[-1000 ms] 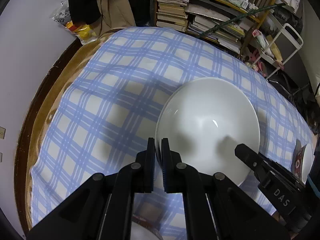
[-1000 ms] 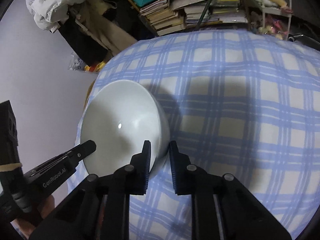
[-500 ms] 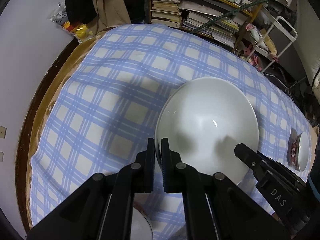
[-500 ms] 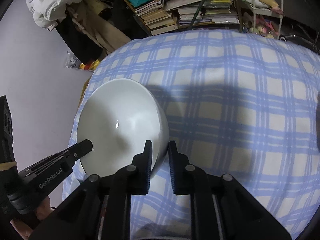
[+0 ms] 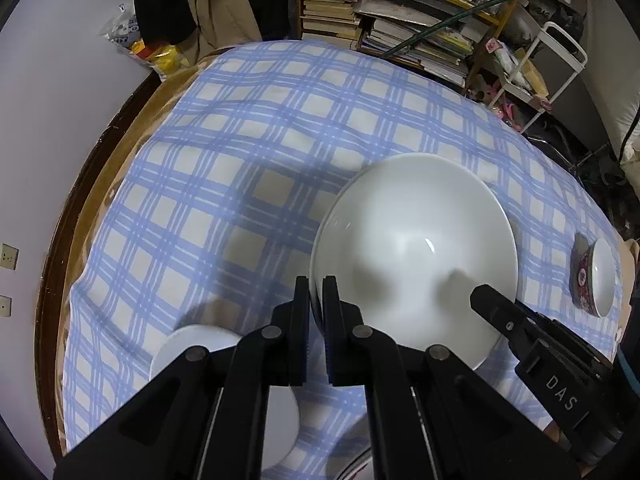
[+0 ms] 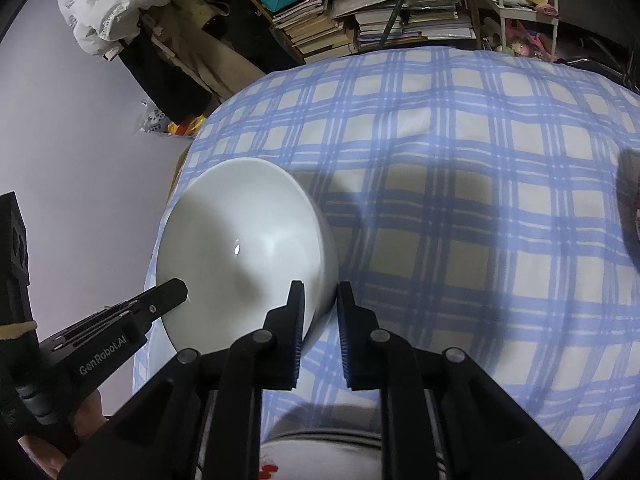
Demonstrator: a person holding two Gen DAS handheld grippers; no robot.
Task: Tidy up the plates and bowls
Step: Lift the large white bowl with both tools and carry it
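A large white bowl [image 5: 416, 256] is held in the air above the blue checked tablecloth [image 5: 260, 152]. My left gripper [image 5: 316, 312] is shut on its near left rim. My right gripper [image 6: 320, 316] is shut on the opposite rim of the same bowl [image 6: 244, 256]. A small white plate [image 5: 188, 348] lies on the cloth below my left gripper. A small red-patterned bowl [image 5: 594, 276] lies on its side at the right edge of the table. The rim of a dish with red marks [image 6: 320, 452] shows under my right gripper.
The round wooden table edge [image 5: 60, 240] shows at the left beside a white wall. Shelves of books [image 5: 392, 28] and a white cart [image 5: 560, 60] stand beyond the table. Coats and a white jacket [image 6: 108, 4] hang at the back left.
Both grippers have lifted the white bowl higher and drawn it back. The small white plate and the dish with red marks have come into view beneath.
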